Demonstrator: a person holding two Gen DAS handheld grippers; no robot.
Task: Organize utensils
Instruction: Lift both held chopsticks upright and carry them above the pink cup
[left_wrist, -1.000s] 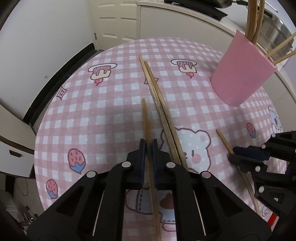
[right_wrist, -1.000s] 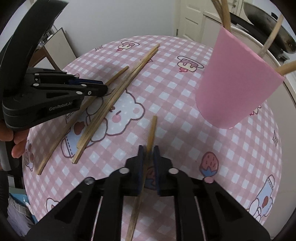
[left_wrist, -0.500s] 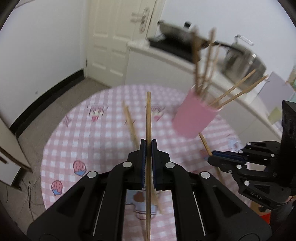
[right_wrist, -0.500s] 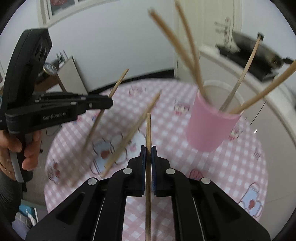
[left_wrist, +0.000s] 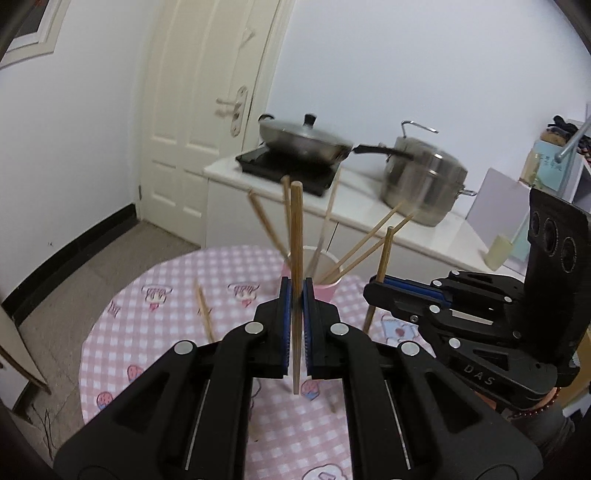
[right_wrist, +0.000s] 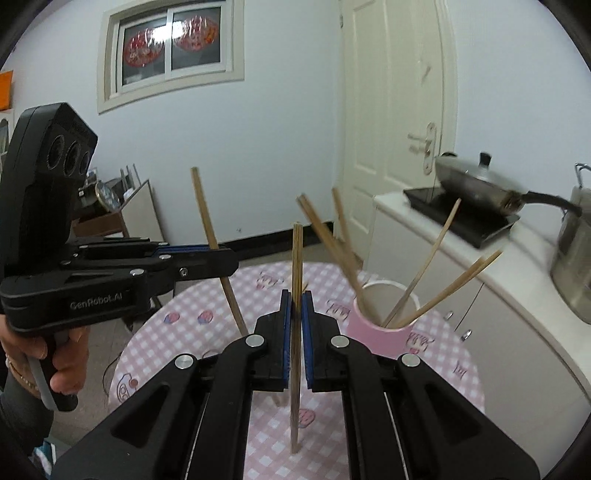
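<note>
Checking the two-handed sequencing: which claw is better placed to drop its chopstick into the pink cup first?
Probably the right claw: its chopstick stands upright with the pink cup close ahead. From the left claw, the right claw's body sits beside the cup. Both grips look shut.

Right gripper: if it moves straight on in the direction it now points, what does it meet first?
Probably the pink cup with its chopsticks, just right of the right gripper; depth is unclear, so it might pass left and reach the checked tablecloth.
</note>
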